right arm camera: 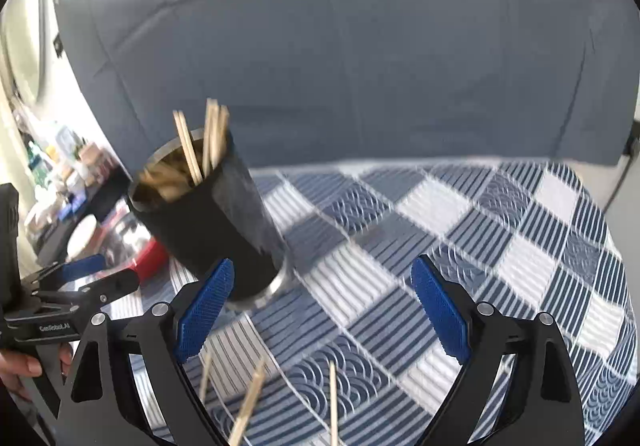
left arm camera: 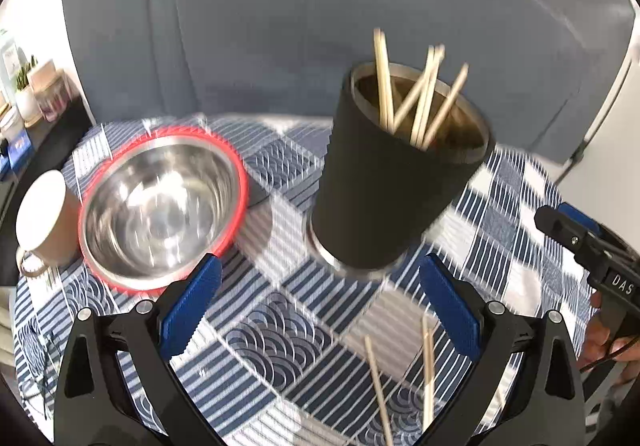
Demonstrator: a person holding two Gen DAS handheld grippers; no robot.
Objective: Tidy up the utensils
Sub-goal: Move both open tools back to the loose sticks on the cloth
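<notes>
A black cup with a steel rim stands on the checked tablecloth and holds several wooden chopsticks. My left gripper is open just in front of the cup's base, with nothing between its blue pads. Two loose chopsticks lie on the cloth below it. In the right wrist view the cup stands to the left of my right gripper, which is also open and empty. Loose chopsticks lie on the cloth near its fingers.
A steel bowl with a red rim and a tan mug sit left of the cup. A grey sofa rises behind the table. A shelf with small items is at the far left. A hand holds the other gripper at the right edge.
</notes>
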